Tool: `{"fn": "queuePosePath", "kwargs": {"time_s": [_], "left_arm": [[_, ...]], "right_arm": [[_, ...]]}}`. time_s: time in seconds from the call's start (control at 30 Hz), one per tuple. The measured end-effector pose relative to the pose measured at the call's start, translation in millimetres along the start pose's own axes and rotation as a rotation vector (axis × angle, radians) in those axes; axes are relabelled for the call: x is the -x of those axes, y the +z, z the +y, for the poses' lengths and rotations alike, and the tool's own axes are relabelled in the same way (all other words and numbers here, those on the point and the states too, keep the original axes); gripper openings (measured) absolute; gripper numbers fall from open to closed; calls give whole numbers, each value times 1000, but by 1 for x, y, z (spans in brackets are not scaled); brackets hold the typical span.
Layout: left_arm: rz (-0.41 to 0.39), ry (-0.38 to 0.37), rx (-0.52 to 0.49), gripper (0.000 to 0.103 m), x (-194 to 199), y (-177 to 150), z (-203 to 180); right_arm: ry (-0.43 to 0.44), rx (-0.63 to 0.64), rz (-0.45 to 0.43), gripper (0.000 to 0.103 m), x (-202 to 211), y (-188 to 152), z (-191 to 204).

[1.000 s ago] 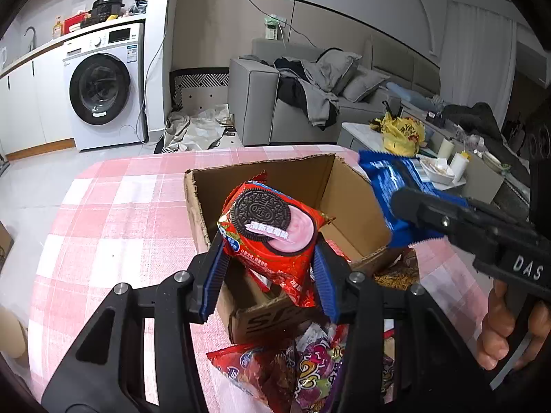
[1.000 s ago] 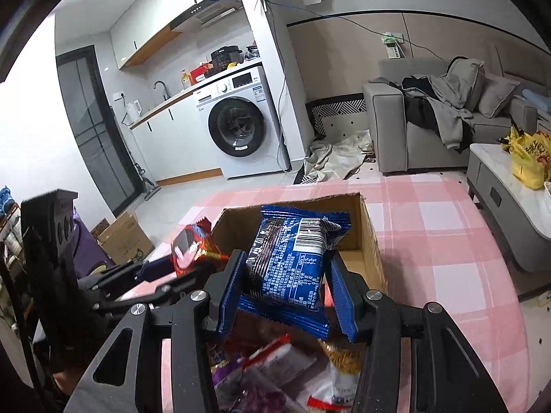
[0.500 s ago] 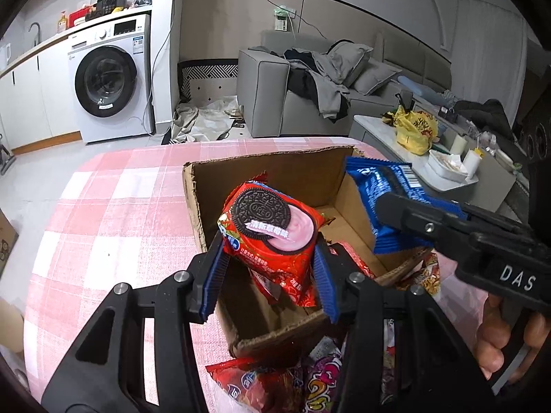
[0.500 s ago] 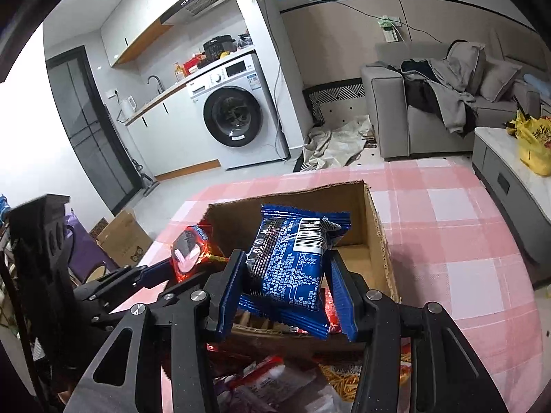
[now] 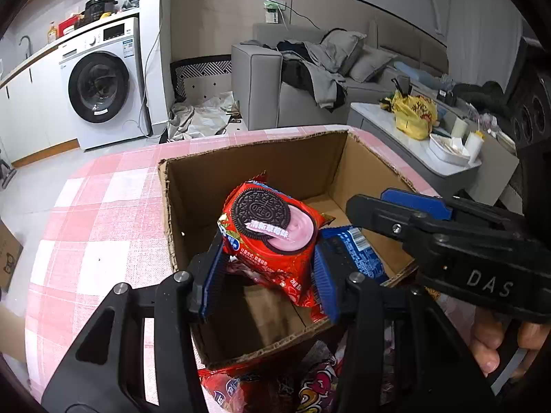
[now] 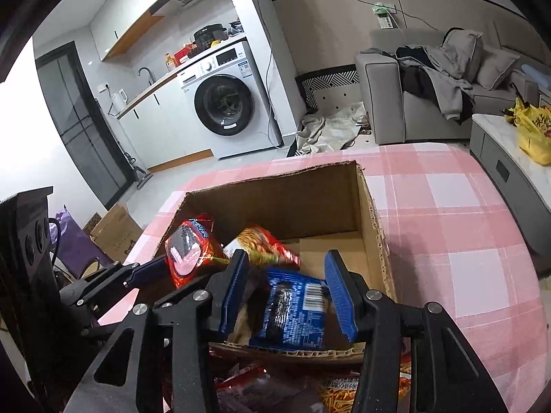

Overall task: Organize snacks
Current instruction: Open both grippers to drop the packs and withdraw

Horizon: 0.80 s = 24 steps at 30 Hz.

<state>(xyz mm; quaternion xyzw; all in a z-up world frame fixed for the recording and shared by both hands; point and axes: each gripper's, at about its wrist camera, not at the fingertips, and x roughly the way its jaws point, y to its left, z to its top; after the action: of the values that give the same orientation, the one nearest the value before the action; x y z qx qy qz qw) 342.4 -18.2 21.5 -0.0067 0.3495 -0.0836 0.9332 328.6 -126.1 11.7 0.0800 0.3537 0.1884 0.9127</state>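
An open cardboard box (image 5: pixel 255 158) stands on the pink checked tablecloth (image 6: pixel 447 223). My left gripper (image 5: pixel 268 258) is shut on a red Oreo pack (image 5: pixel 272 227) and holds it upright over the box's near left part. My right gripper (image 6: pixel 286 258) reaches over the box's near wall with its blue pads apart, pressing on nothing. A blue snack pack (image 6: pixel 292 313) is blurred below the pads, inside the box against the near wall. The left wrist view shows the same blue snack pack (image 5: pixel 358 251) under the right gripper's fingers. A red-orange pack (image 6: pixel 265 244) lies deeper in the box.
Several loose snack packs (image 5: pixel 310 389) lie on the table in front of the box. A hand (image 5: pixel 492 344) grips the right tool. Beyond the table are a grey sofa (image 5: pixel 261 79), a low table (image 5: pixel 396 127) and a washing machine (image 6: pixel 224 103).
Both grippers moved forward and down over the box. The blue pack, held upright between the right pads before, has dropped out of them into the box. The Oreo pack stays gripped.
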Motion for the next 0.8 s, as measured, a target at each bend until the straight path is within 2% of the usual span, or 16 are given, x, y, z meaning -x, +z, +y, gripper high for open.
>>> {"fn": "queuePosePath", "kwargs": {"time_s": [0.2, 0.27, 0.33, 0.4, 0.5, 0.57, 0.67, 0.73, 0.8], "left_arm": [[12, -9, 6, 44, 0, 1, -1], [19, -10, -1, 48, 3, 0, -3], [26, -6, -6, 56, 7, -1, -3], [27, -14, 0, 61, 14, -2, -3], [6, -30, 9, 79, 30, -6, -2], [-10, -37, 9, 82, 44, -12, 0], [-14, -29, -1, 86, 62, -22, 0], [-18, -29, -1, 97, 73, -30, 1], [-29, -30, 10, 102, 85, -37, 2]], "right_arm": [[19, 22, -12, 49, 3, -4, -4], [22, 34, -32, 52, 11, -5, -3], [29, 38, -52, 54, 20, -7, -4], [25, 39, -65, 62, 30, -9, -4], [18, 34, -97, 76, 49, -16, -8], [25, 21, -101, 96, 58, -20, -11], [28, 26, -91, 102, 69, -27, -13], [12, 35, -70, 103, 74, -33, -13], [-16, 24, -54, 103, 77, -38, -12]]}}
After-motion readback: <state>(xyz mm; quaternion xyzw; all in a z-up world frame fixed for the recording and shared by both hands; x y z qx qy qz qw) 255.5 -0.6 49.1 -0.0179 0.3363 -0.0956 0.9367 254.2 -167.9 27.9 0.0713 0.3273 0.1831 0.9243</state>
